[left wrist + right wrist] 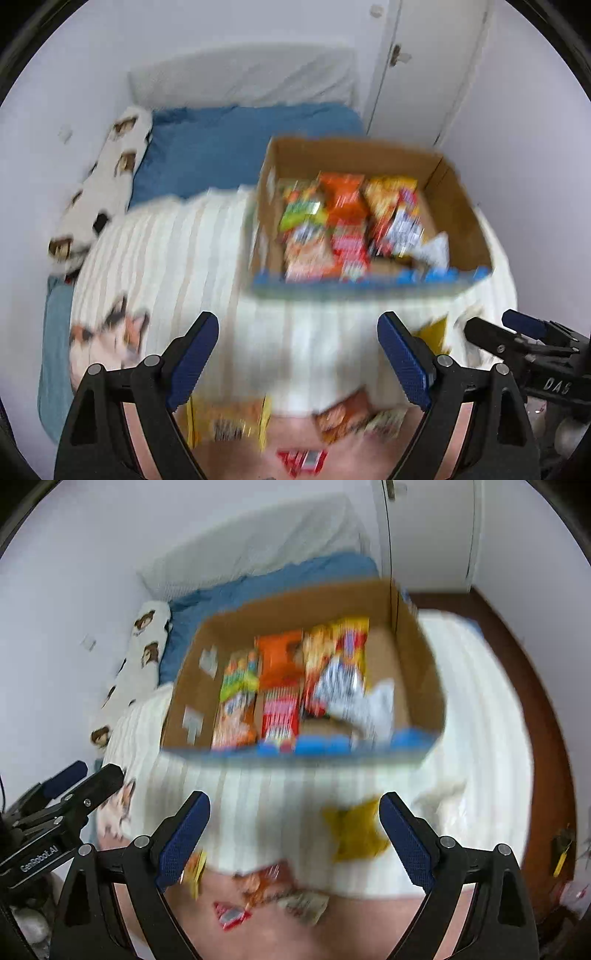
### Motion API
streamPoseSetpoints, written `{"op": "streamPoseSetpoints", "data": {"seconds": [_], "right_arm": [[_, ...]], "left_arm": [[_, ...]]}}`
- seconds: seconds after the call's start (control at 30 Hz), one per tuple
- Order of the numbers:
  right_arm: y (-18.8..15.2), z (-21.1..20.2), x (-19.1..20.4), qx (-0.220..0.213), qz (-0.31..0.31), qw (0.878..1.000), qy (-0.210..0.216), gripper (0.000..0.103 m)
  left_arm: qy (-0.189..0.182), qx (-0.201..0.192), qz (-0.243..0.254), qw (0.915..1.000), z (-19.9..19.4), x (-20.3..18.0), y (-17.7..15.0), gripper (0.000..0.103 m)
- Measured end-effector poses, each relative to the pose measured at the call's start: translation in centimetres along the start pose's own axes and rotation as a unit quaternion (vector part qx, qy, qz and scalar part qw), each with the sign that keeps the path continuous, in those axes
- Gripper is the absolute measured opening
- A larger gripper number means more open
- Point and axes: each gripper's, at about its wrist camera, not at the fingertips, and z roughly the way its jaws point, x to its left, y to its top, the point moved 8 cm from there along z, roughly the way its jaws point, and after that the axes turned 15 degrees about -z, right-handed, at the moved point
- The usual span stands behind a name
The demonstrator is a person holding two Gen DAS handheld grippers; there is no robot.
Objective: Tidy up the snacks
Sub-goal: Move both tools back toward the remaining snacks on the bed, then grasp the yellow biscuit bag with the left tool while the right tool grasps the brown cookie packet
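So we're looking down at a bed [229,158] with a blue sheet, and most of it is covered by a white ribbed blanket [192,258] that has a cat print near its left edge. A long white pillow [110,173] with brown animal faces runs along the wall on the left side.

Sitting on the blanket is an open cardboard box [421,672] with a blue-printed front rim. It's packed with snack packets [280,690] standing in rows: green and orange ones on the left, an orange one and a red one in the middle, yellow and red-white ones to the right. Everything is pretty motion-blurred, so we can't read any labels.

Closer to us, at the near edge of the blanket, a few loose snacks are lying outside the box: a yellow packet [356,830] on the blanket, a yellow-orange packet [229,424], an orange one [343,417] just beside a pale one, and a small red packet [303,461] lowest in the left wrist view.

Our left gripper [299,354] has its blue-padded fingers spread wide with nothing between them, hanging over the near blanket edge. Our right gripper [295,834] is the same deal: fingers spread, empty, above the loose packets and well short of the box.
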Motion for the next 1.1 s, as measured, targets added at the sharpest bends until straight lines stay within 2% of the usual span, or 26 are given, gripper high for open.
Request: {"op": "streamPoseSetpoints", "data": {"seconds": [0.07, 0.17, 0.23, 0.3, 0.4, 0.47, 0.5, 0.57, 0.6, 0.7, 0.77, 0.87, 0.97, 1.0, 1.03, 1.1], "right_arm": [[-2.8, 1.6, 0.4, 0.020, 0.026, 0.999, 0.026, 0.095], [-7.1, 5.2, 1.5, 0.058, 0.082, 0.991, 0.091, 0.095], [-8.8, 7.0, 2.7, 0.077, 0.103, 0.984, 0.123, 0.095], [-10.3, 8.8, 4.0, 0.093, 0.123, 0.977, 0.150, 0.094], [-11.4, 11.1, 5.7, 0.114, 0.137, 0.969, 0.170, 0.090], [-11.8, 12.6, 6.4, 0.132, 0.154, 0.964, 0.175, 0.086], [-11.9, 13.2, 6.6, 0.138, 0.159, 0.962, 0.176, 0.085], [-12.1, 14.4, 6.8, 0.151, 0.166, 0.961, 0.162, 0.083], [-12.3, 14.8, 6.8, 0.156, 0.168, 0.961, 0.156, 0.082], [-12.4, 15.9, 6.9, 0.171, 0.177, 0.958, 0.147, 0.082], [-12.8, 16.7, 7.0, 0.181, 0.183, 0.956, 0.141, 0.082], [-13.2, 17.4, 6.8, 0.186, 0.196, 0.953, 0.135, 0.079], [-13.2, 17.4, 6.9, 0.189, 0.194, 0.955, 0.125, 0.079], [-13.3, 17.4, 6.9, 0.191, 0.191, 0.955, 0.120, 0.079], [-13.2, 17.4, 6.7, 0.194, 0.189, 0.956, 0.113, 0.079], [-13.5, 17.6, 6.5, 0.199, 0.184, 0.957, 0.103, 0.079]], "left_arm": [[0.013, 0.021, -0.024, 0.9994, 1.0, 2.3, -2.1, 0.088], [0.030, 0.065, -0.083, 0.9940, 3.1, 6.7, -5.5, 0.088], [0.043, 0.100, -0.122, 0.9865, 4.7, 9.6, -7.7, 0.088], [0.037, 0.127, -0.166, 0.9772, 5.8, 11.7, -9.4, 0.088], [0.009, 0.169, -0.241, 0.9555, 7.3, 13.9, -11.4, 0.088], [-0.012, 0.189, -0.290, 0.9382, 8.3, 14.6, -12.1, 0.088], [-0.026, 0.201, -0.323, 0.9247, 8.9, 15.0, -12.4, 0.088], [-0.042, 0.210, -0.359, 0.9082, 9.8, 15.2, -12.4, 0.088], [-0.052, 0.219, -0.381, 0.8970, 10.4, 15.1, -12.5, 0.087], [-0.062, 0.229, -0.411, 0.8803, 11.8, 14.7, -12.4, 0.087], [-0.056, 0.231, -0.413, 0.8789, 12.9, 14.6, -12.0, 0.087], [-0.039, 0.232, -0.400, 0.8860, 14.3, 14.3, -11.3, 0.087], [-0.020, 0.228, -0.361, 0.9041, 15.5, 13.4, -10.1, 0.087], [-0.012, 0.227, -0.332, 0.9157, 15.9, 12.6, -9.6, 0.087], [-0.008, 0.225, -0.311, 0.9231, 16.2, 12.1, -9.2, 0.087], [0.007, 0.224, -0.245, 0.9433, 17.0, 10.6, -8.6, 0.087]]}}
